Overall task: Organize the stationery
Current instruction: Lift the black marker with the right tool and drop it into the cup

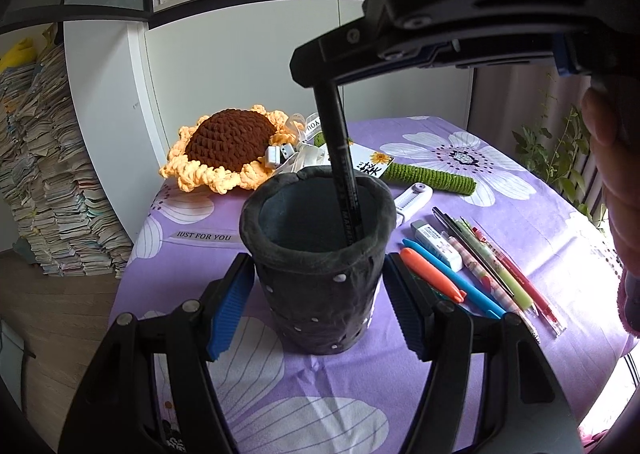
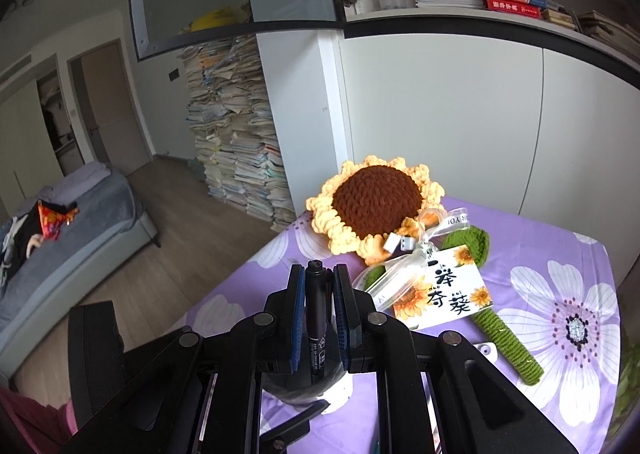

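A dark grey pen holder [image 1: 320, 266] stands upright on the purple flowered tablecloth [image 1: 500, 182]. My left gripper [image 1: 320, 302] is open, its blue pads on either side of the holder, close to its walls. My right gripper [image 2: 317, 294] is shut on a black marker [image 2: 316, 310] and holds it upright over the holder; in the left wrist view the marker [image 1: 340, 170] has its lower end inside the holder's mouth. Several pens lie in a row to the right, among them an orange pen [image 1: 432, 280], a blue pen [image 1: 456, 280] and a red pen [image 1: 524, 286], beside a white eraser [image 1: 436, 244].
A crocheted sunflower [image 1: 228, 146] with a green stem [image 1: 432, 176] and a card [image 2: 436, 288] lies at the back of the table. A small white tool [image 1: 412, 200] lies behind the holder. A white cabinet [image 1: 240, 66], stacked papers [image 1: 44, 182] and plants [image 1: 560, 158] surround the table.
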